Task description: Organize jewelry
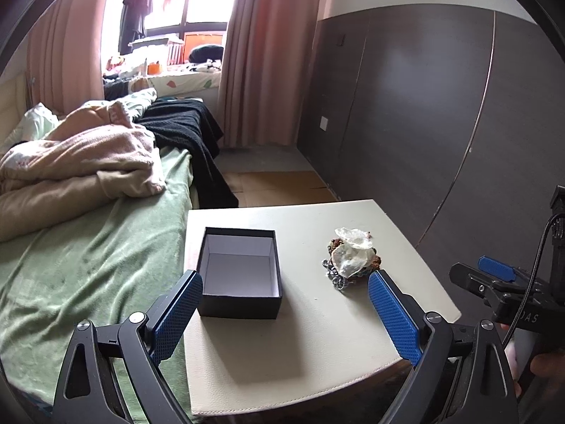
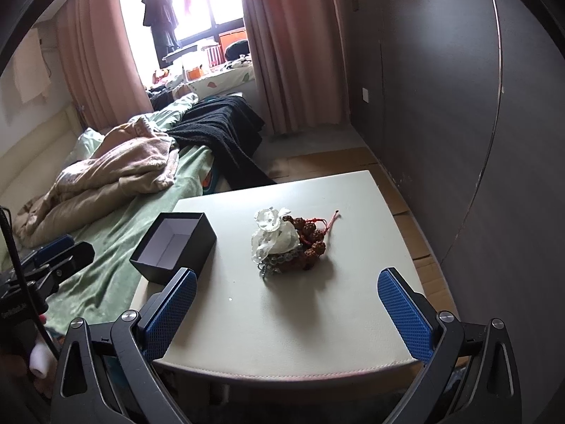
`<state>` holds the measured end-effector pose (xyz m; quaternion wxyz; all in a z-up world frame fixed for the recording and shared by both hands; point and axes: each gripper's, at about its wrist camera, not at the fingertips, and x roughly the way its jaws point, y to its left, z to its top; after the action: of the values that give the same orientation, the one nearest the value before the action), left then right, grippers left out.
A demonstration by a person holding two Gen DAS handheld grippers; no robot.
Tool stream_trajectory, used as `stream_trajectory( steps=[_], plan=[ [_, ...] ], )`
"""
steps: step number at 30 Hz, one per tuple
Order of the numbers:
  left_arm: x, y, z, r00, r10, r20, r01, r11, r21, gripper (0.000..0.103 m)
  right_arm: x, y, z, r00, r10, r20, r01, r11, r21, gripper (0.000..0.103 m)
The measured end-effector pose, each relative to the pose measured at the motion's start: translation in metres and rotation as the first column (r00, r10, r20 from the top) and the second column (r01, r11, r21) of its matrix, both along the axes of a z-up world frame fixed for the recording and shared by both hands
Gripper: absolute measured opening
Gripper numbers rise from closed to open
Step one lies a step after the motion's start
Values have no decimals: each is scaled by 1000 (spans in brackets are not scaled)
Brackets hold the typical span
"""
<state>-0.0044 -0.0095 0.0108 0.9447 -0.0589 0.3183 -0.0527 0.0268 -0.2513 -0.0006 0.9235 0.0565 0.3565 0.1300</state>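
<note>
1. On the pale bench (image 1: 317, 335) beside the bed sit the two things of the task: a black box (image 1: 240, 272) and a heap of jewelry (image 1: 351, 256).
2. The black box has no lid on it, shows a white lining inside, and holds nothing that can be seen. It stands near the bench's left edge, the side toward the bed (image 1: 88, 265).
3. The heap of jewelry lies to the right of the box, apart from it, roughly mid-bench in the right wrist view (image 2: 287, 243).
4. In that heap are brown knobbly beads (image 2: 310, 236) with a red cord (image 2: 326, 219) trailing to the right, clear round beads (image 2: 282, 259) along the near side, and translucent whitish pieces (image 2: 273, 233) on top. How many separate items there are cannot be told.
5. The left gripper (image 1: 284, 318) hovers over the near part of the bench, its blue-padded fingers spread wide and holding nothing. The left pad (image 1: 176, 318) is seen against the box's near left corner; whether it touches cannot be told.
6. The right gripper (image 2: 287, 318) is likewise spread wide and empty, above the near edge of the bench with the jewelry ahead of it.
7. Each gripper shows at the side of the other's view, with part of a hand (image 1: 543, 365) on the handle.
8. Rumpled beige and dark blankets (image 1: 88, 162) lie on the green bed cover, with pink curtains (image 1: 268, 53) and a dark wardrobe (image 1: 441, 106) behind.
</note>
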Motion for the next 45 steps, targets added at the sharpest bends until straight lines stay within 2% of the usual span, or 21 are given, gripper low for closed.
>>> stream_trajectory(
  steps=[4, 7, 15, 24, 27, 31, 34, 38, 42, 45],
  plan=[
    [4, -8, 11, 1000, -9, 4, 9, 999, 31, 95, 6, -11, 8, 1000, -20, -19, 20, 999, 42, 103],
    [10, -12, 17, 999, -43, 0, 43, 999, 1, 95, 12, -22, 15, 999, -18, -28, 20, 995, 94, 103],
    [37, -25, 24, 994, -97, -55, 92, 993, -80, 92, 37, -38, 27, 996, -64, -65, 73, 987, 144, 103],
    [87, -52, 27, 987, -111, -117, 100, 991, -92, 88, 81, -47, 41, 982, -132, -135, 157, 968, 196, 100],
    [103, -62, 21, 980, -124, -155, 106, 988, -114, 86, 96, -57, 32, 972, -153, -177, 191, 954, 230, 98],
    [119, -80, 5, 972, -153, -178, 140, 987, -84, 85, 100, -73, 4, 963, -175, -206, 226, 939, 260, 96],
    [129, -86, -13, 966, -166, -200, 147, 983, -107, 84, 104, -79, -14, 950, -190, -248, 252, 936, 248, 93],
    [137, -94, -39, 954, -188, -234, 167, 980, -108, 76, 109, -86, -28, 935, -217, -282, 289, 925, 246, 93],
    [148, -101, -58, 941, -202, -271, 170, 976, -137, 73, 113, -92, -43, 914, -230, -334, 328, 903, 278, 93],
    [155, -108, -68, 935, -204, -289, 179, 978, -109, 73, 118, -89, -50, 909, -216, -357, 329, 897, 294, 93]
  ],
)
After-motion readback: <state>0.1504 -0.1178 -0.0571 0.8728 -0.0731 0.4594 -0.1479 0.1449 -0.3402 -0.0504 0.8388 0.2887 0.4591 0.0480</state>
